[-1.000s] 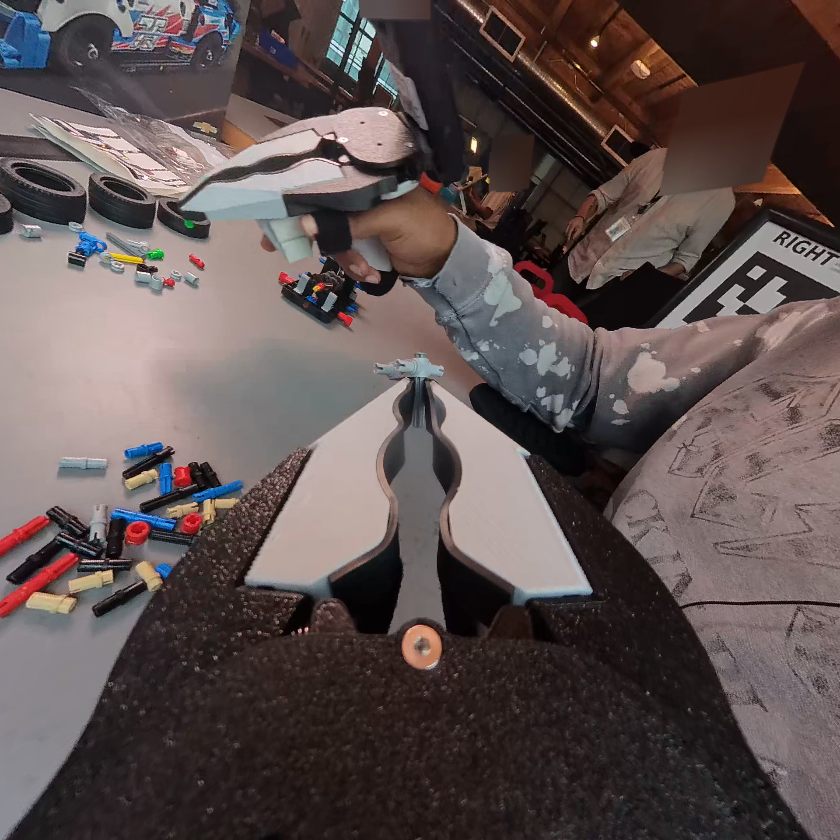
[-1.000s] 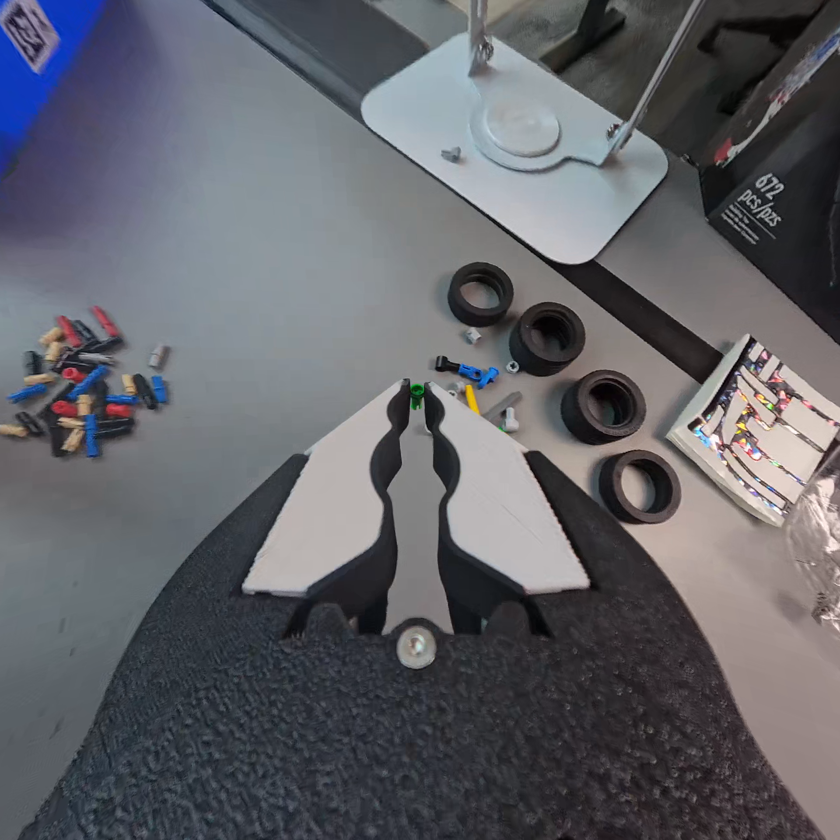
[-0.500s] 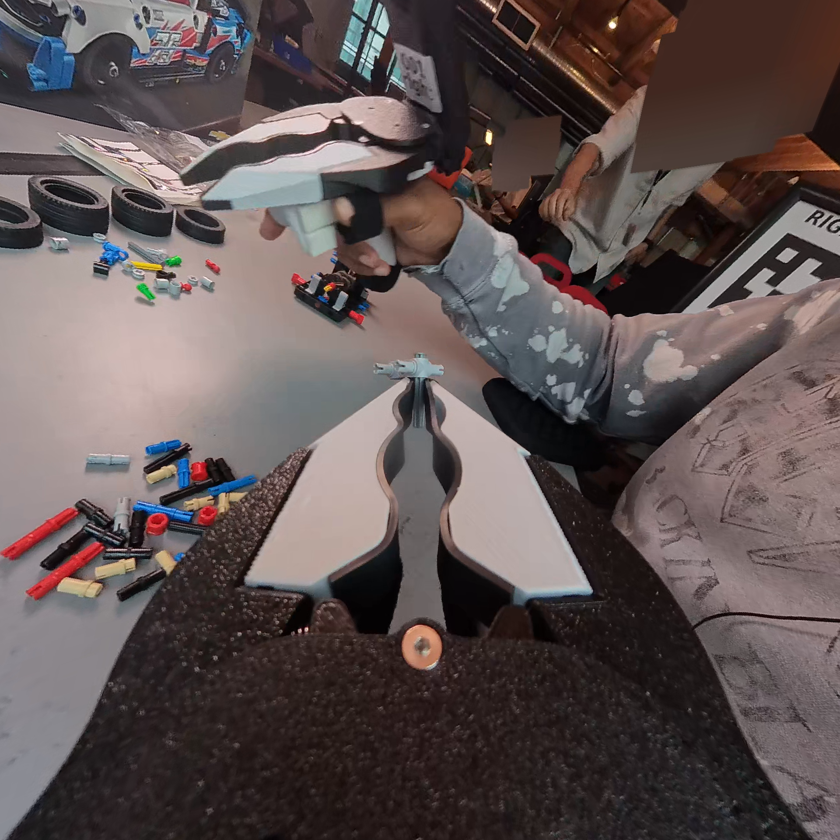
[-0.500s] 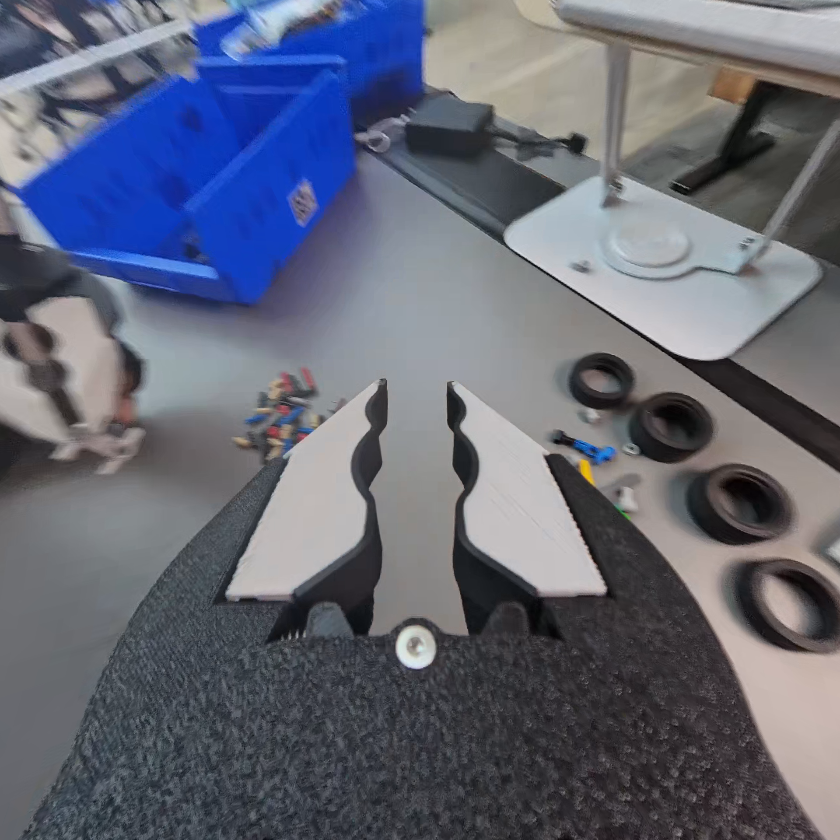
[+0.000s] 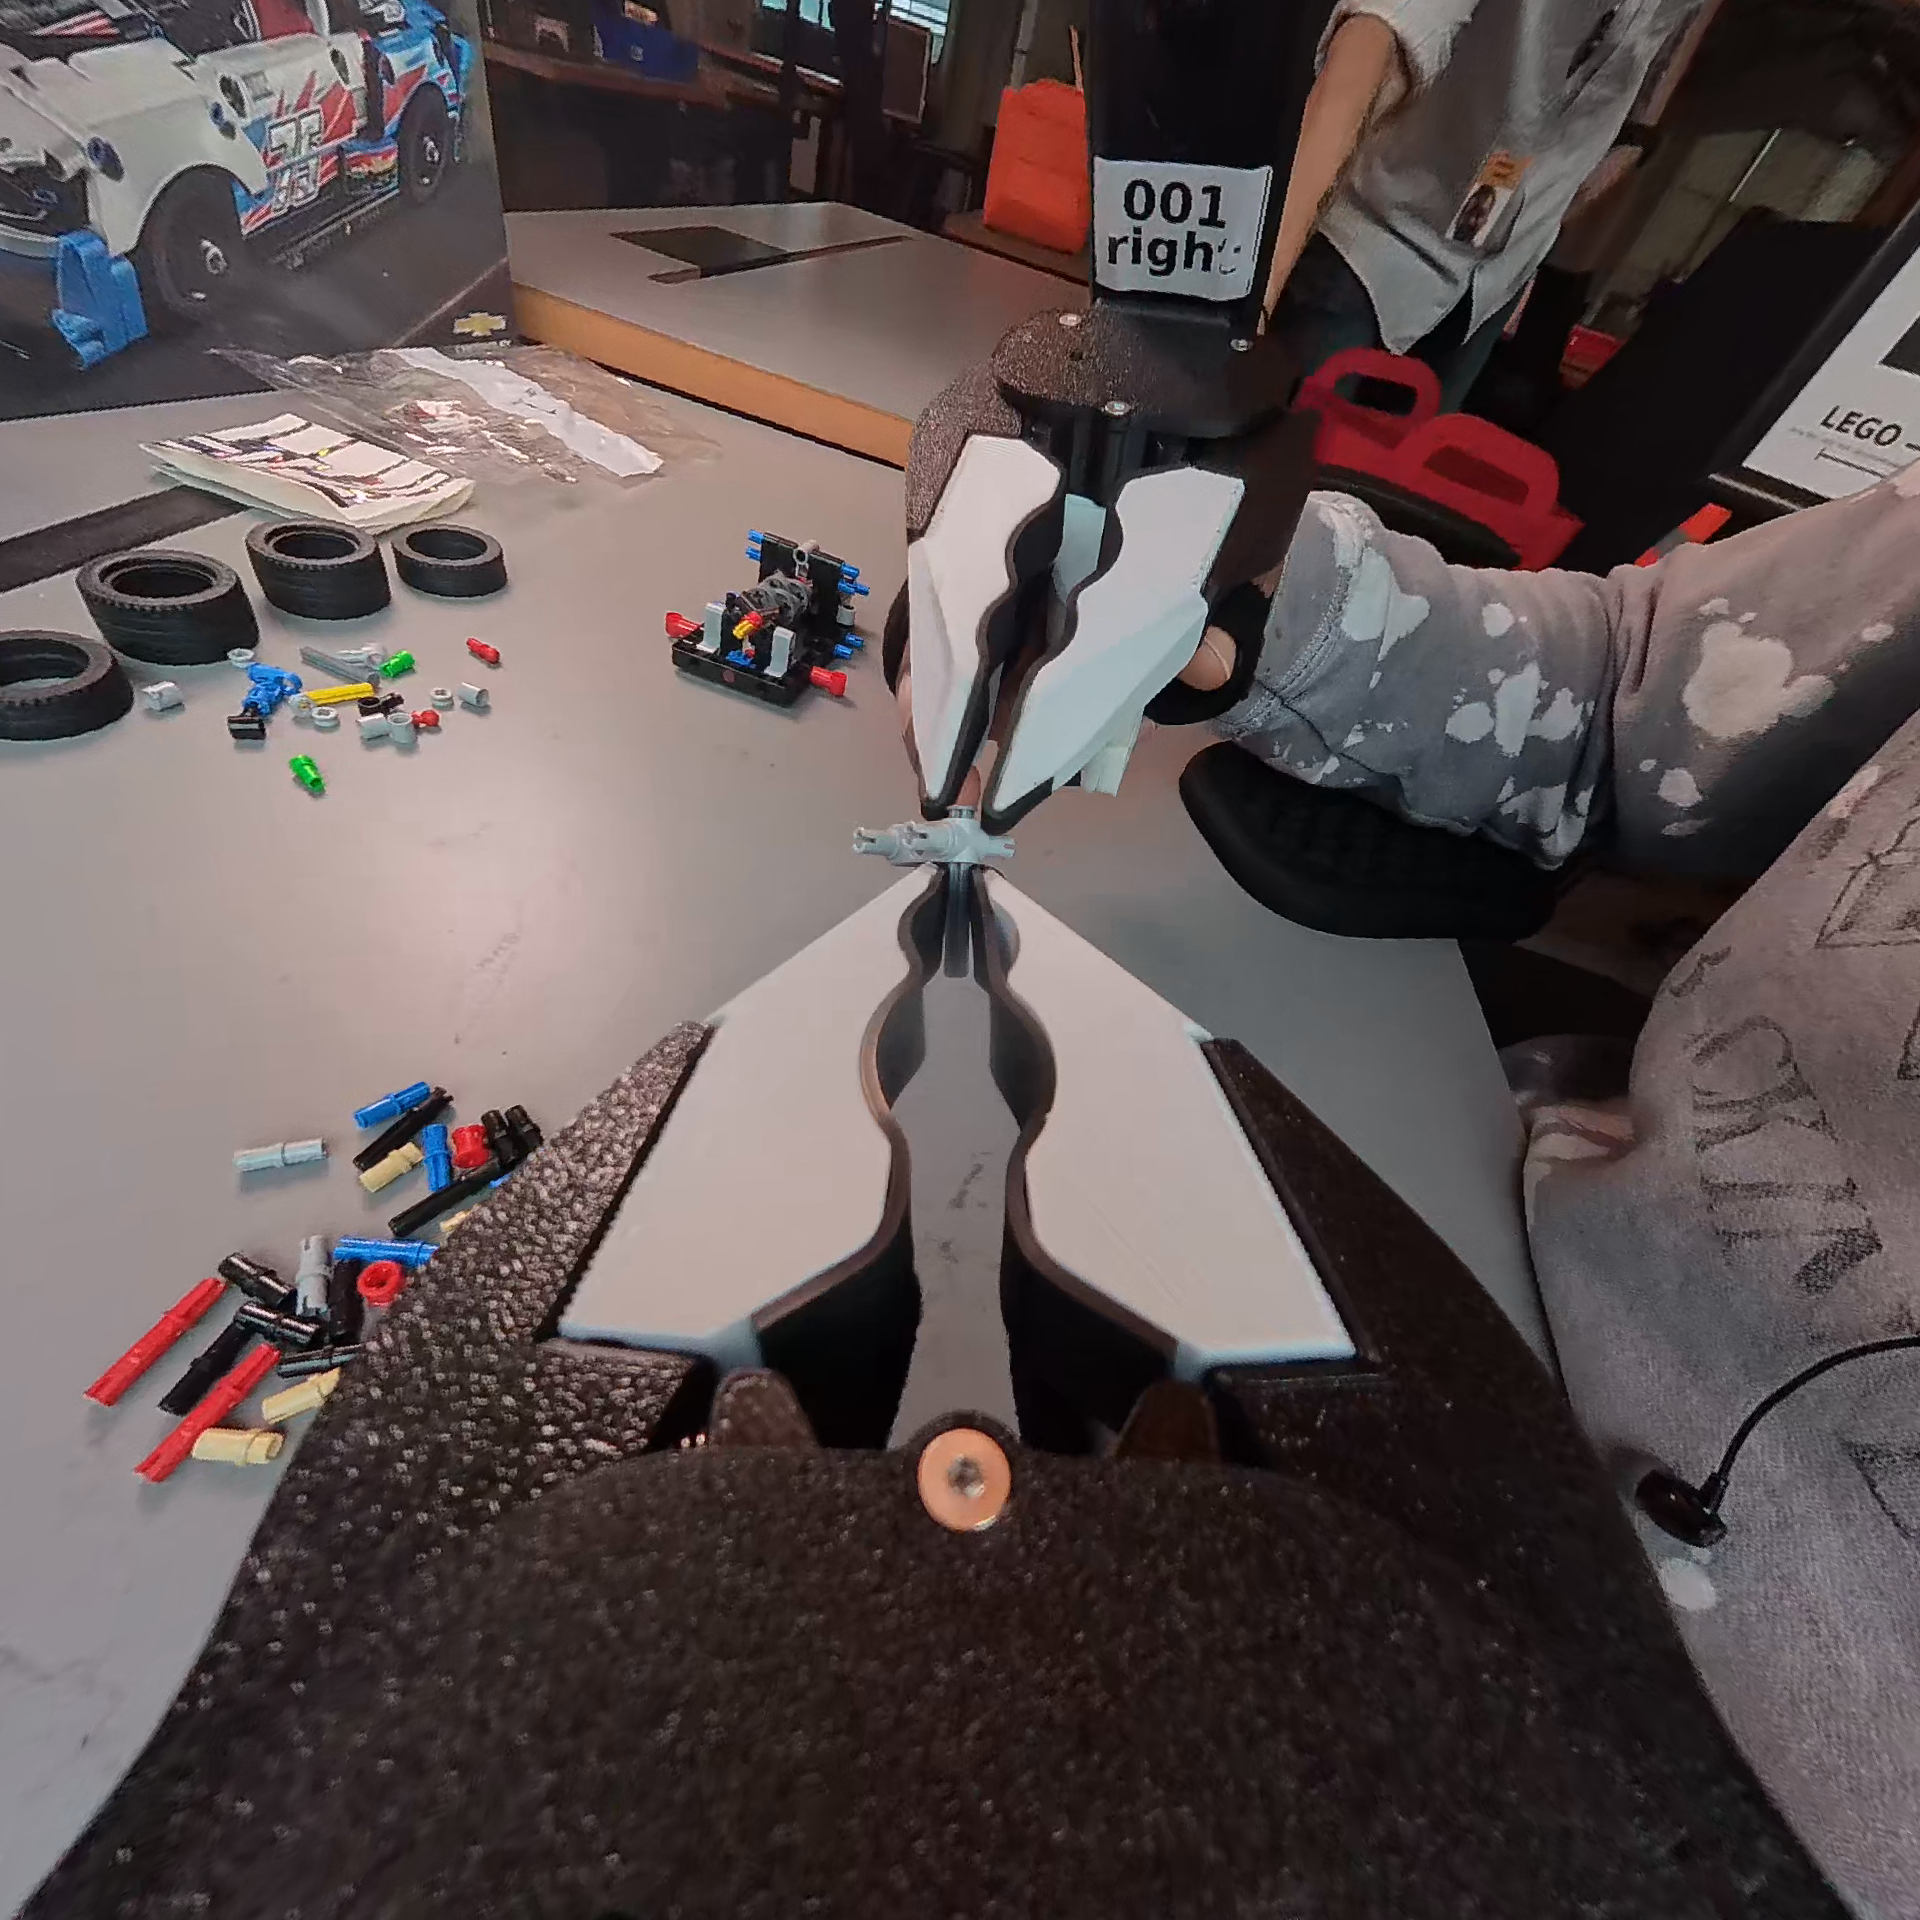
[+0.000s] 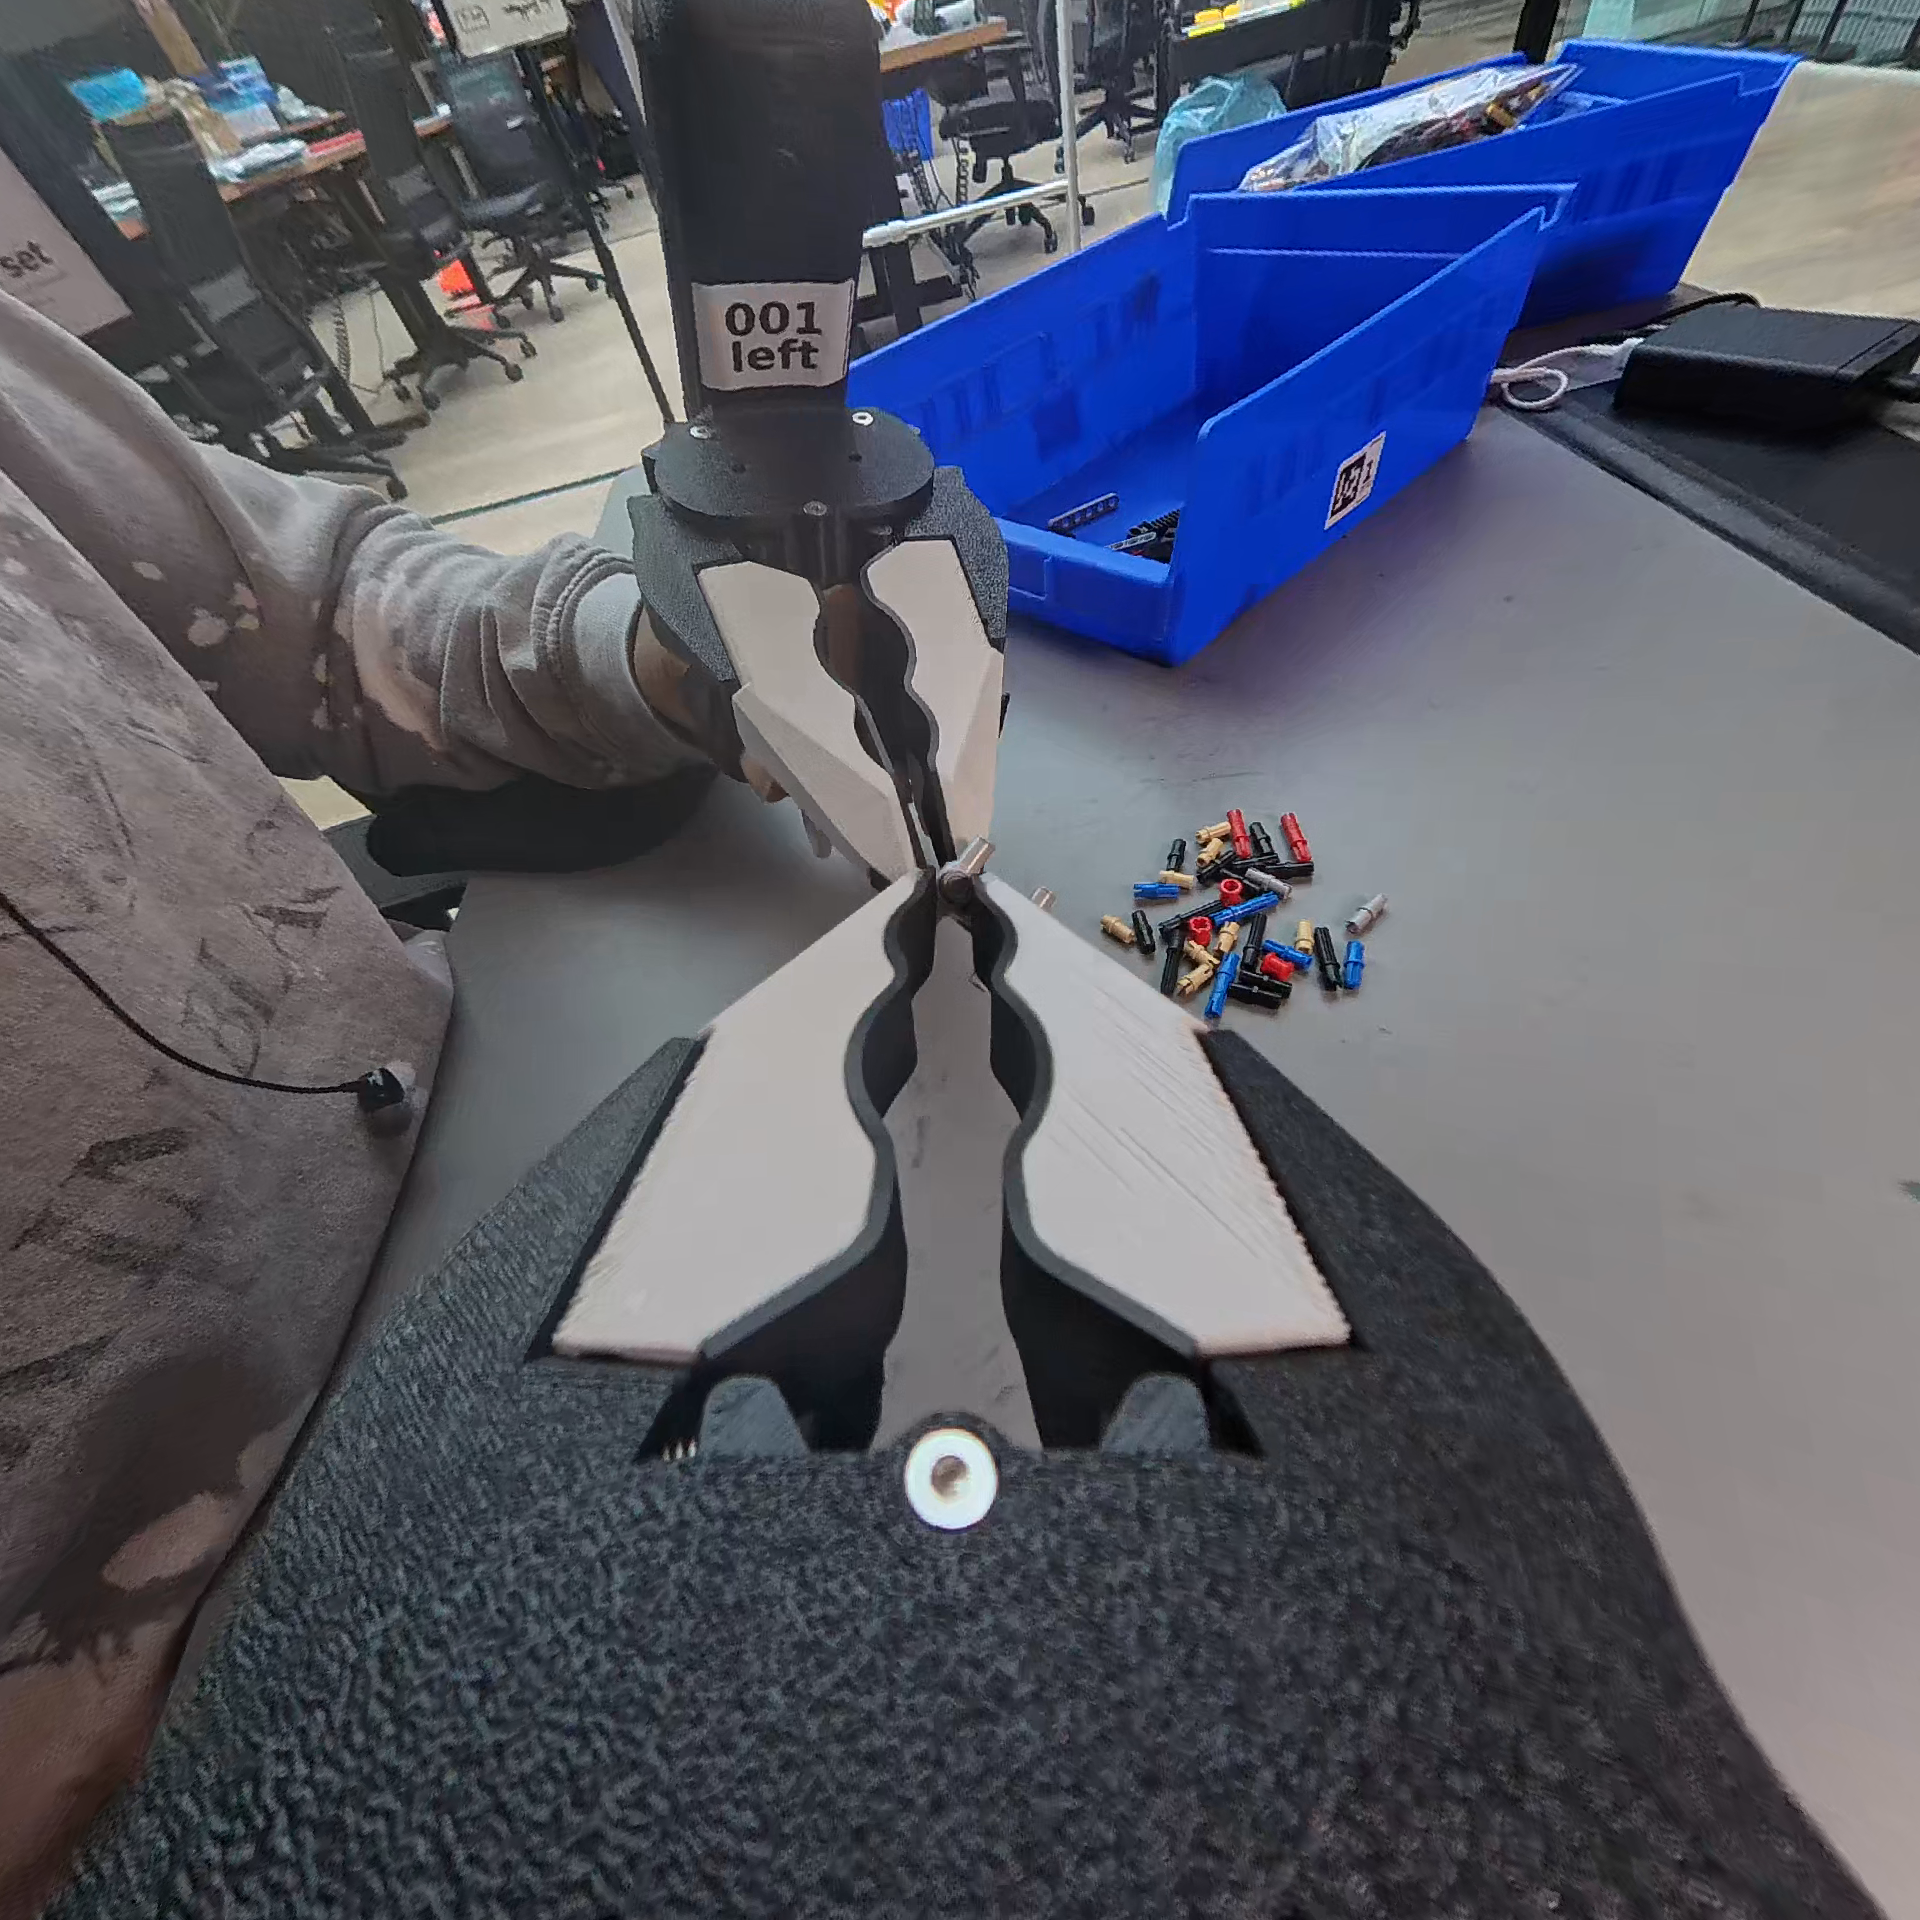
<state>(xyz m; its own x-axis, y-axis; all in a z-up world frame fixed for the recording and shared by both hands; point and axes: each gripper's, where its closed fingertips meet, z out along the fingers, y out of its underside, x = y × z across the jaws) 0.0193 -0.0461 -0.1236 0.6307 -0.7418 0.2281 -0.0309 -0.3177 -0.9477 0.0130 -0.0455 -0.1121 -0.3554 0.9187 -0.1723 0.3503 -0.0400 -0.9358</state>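
Where the left wrist view looks across the grey tabletop [image 5: 520, 935], left tongs [image 5: 954, 868] clamp a grey axle piece [image 5: 930, 840]; tyres [image 5: 312, 566] lie beyond. Right wrist view: right tongs [image 6: 951, 891], tips narrowly parted, touch that piece; blue bins [image 6: 1299, 416], office chairs behind.

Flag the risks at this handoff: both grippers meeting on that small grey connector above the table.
1. The left gripper pinches the grey connector by a thin stem only; side load from the right gripper could twist it loose.
2. If dropped, it may land among the loose pins and be hard to spot.
3. The fingertips nearly touch, so they may collide.
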